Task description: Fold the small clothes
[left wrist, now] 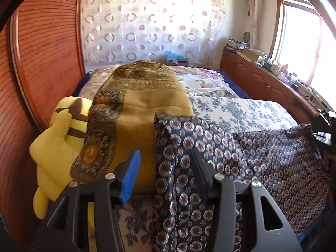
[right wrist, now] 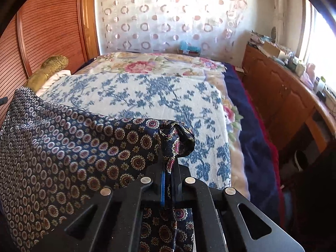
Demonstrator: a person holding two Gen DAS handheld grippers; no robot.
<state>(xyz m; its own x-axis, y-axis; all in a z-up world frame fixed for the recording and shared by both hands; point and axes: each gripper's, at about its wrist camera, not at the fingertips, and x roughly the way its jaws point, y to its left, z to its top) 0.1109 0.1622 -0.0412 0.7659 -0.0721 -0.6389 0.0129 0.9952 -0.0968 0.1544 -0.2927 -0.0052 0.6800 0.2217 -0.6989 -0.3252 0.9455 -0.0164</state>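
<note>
A dark blue garment printed with small round medallions is lifted over the bed's blue-flowered white cover. My right gripper is shut on a bunched corner of the garment, and the cloth stretches away to the left from there. In the left wrist view a hanging fold of the same cloth drops between the fingers of my left gripper. Its jaws stand apart, with a gap between the blue pad and the cloth, so nothing is pinched there.
A yellow plush toy and a mustard-brown folded quilt lie at the left by the ribbed wooden panel. A wooden cabinet loaded with small items runs along the right of the bed under the window.
</note>
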